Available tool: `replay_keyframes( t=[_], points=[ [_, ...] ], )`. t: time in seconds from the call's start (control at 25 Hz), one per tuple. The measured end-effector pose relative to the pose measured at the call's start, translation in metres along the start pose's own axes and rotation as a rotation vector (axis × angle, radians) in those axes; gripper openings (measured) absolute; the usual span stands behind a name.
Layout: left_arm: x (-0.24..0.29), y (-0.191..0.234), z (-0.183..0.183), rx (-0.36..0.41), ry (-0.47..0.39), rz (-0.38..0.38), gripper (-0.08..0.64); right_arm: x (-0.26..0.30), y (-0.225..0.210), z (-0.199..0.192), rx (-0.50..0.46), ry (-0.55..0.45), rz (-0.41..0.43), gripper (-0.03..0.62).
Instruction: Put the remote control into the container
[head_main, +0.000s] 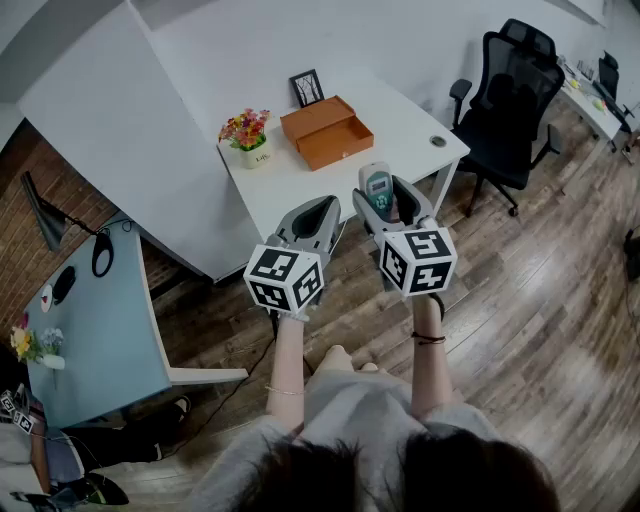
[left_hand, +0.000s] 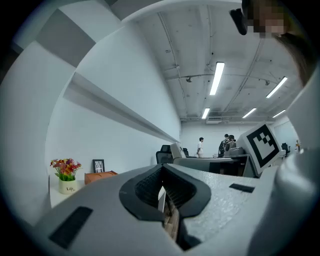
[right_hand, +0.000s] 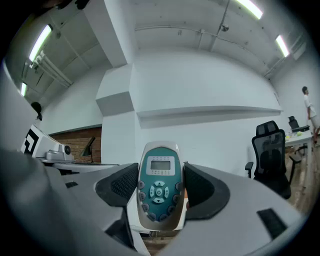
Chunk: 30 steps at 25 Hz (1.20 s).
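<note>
A white remote control (head_main: 378, 186) with a teal face stands upright between the jaws of my right gripper (head_main: 385, 200), which is shut on its sides. In the right gripper view the remote control (right_hand: 159, 170) fills the gap, buttons facing the camera. The container, an open orange box (head_main: 326, 130), rests on the white table (head_main: 400, 125) ahead of both grippers. My left gripper (head_main: 318, 218) is held beside the right one, short of the table's near edge, its jaws together with nothing between them (left_hand: 162, 195). Both grippers are raised above the wooden floor.
A pot of flowers (head_main: 250, 140) stands left of the box and a small picture frame (head_main: 306, 87) behind it. A black office chair (head_main: 510, 90) is to the right of the table. A pale blue desk (head_main: 90, 320) lies at the left. People stand far off (left_hand: 200, 146).
</note>
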<state>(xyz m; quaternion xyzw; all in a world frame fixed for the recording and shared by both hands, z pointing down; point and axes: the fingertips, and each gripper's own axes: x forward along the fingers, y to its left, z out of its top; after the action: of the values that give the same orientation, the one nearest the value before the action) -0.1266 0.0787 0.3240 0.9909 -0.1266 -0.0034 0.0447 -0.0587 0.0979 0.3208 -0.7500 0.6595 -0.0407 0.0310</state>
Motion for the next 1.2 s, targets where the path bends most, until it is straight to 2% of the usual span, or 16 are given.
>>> replay_keyframes(
  t=[0.6, 0.92, 1.2],
  points=[
    [0.013, 0.009, -0.007, -0.008, 0.019, 0.011, 0.003, 0.011, -0.010, -0.009, -0.004, 0.028, 0.012, 0.284],
    [-0.001, 0.013, -0.032, -0.042, 0.070, 0.053, 0.003, 0.006, -0.012, -0.031, 0.047, 0.064, 0.022, 0.284],
    [0.010, 0.030, -0.045, -0.070, 0.100, 0.067, 0.003, 0.030, -0.014, -0.043, 0.052, 0.091, 0.036, 0.284]
  ],
)
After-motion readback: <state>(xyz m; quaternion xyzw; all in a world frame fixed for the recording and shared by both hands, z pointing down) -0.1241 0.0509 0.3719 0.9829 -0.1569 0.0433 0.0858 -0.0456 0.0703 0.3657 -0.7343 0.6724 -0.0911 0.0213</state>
